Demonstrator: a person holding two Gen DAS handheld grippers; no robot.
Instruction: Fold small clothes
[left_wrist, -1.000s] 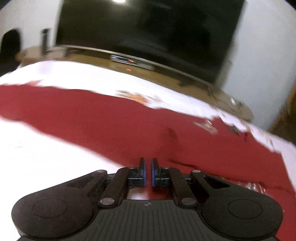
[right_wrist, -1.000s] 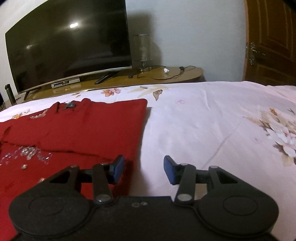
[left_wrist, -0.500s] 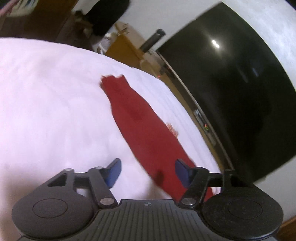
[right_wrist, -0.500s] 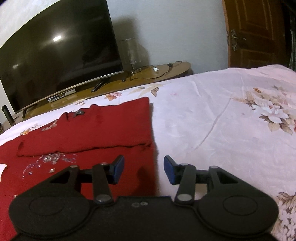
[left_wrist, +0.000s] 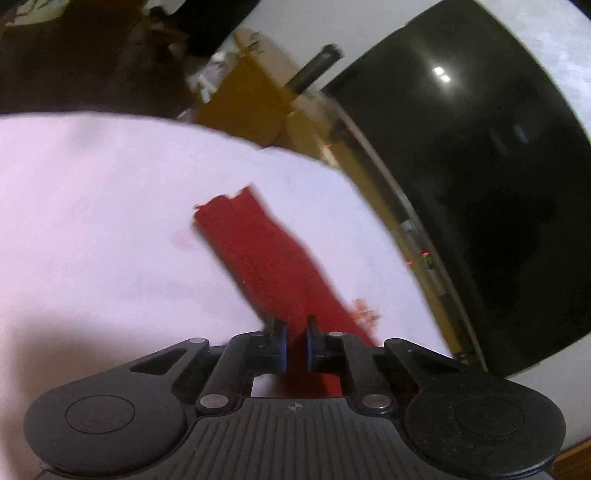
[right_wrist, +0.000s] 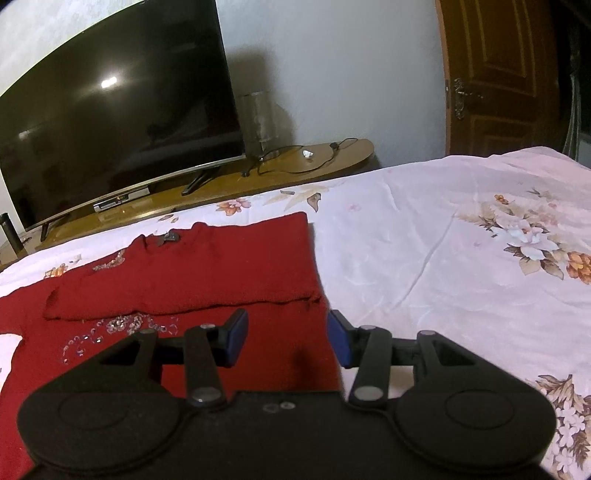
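Observation:
A red knit sweater (right_wrist: 207, 269) with sequin trim lies on the bed; its right sleeve is folded across the body. My right gripper (right_wrist: 286, 338) is open and empty, hovering over the sweater's right edge. In the left wrist view the other red sleeve (left_wrist: 266, 258) stretches away over the sheet. My left gripper (left_wrist: 295, 345) has its blue pads nearly closed, with the sleeve's near end between them. The view is blurred.
The bed has a white floral sheet (right_wrist: 461, 258). Beyond it stands a wooden TV bench (right_wrist: 295, 166) with a large dark TV (right_wrist: 110, 129), cables and a glass lamp (right_wrist: 258, 122). A wooden door (right_wrist: 498, 74) is at the right.
My left gripper, open half a second ago, has closed on the sleeve's near end. My right gripper has drawn back and risen slightly, still open.

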